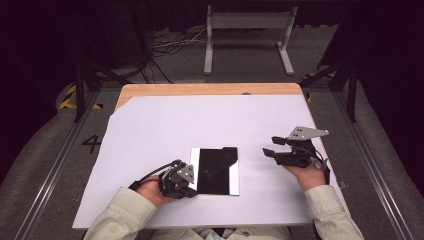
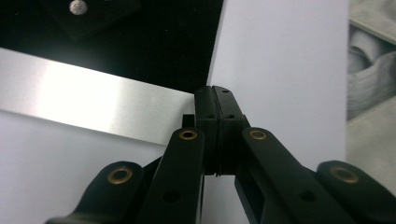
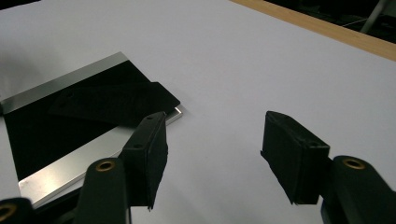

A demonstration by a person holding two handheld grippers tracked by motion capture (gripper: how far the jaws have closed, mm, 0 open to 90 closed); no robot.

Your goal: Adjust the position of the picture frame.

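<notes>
The plate (image 1: pixel 215 171) is steadied at its 9 o'clock edge by the closed, empty left gripper (image 1: pixel 189 190); the half-open, empty right gripper (image 1: pixel 270 146) at 3 o'clock must next be brought in.

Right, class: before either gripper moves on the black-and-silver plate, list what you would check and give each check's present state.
1. Left gripper jaws shut: ok, pads pressed together at the plate's near left corner.
2. Plate actually gripped by it: cannot tell.
3. Right gripper open and off the plate: ok.
4. Plate lying flat on the white board: ok.
5. Small black piece resting on the plate: ok.
</notes>
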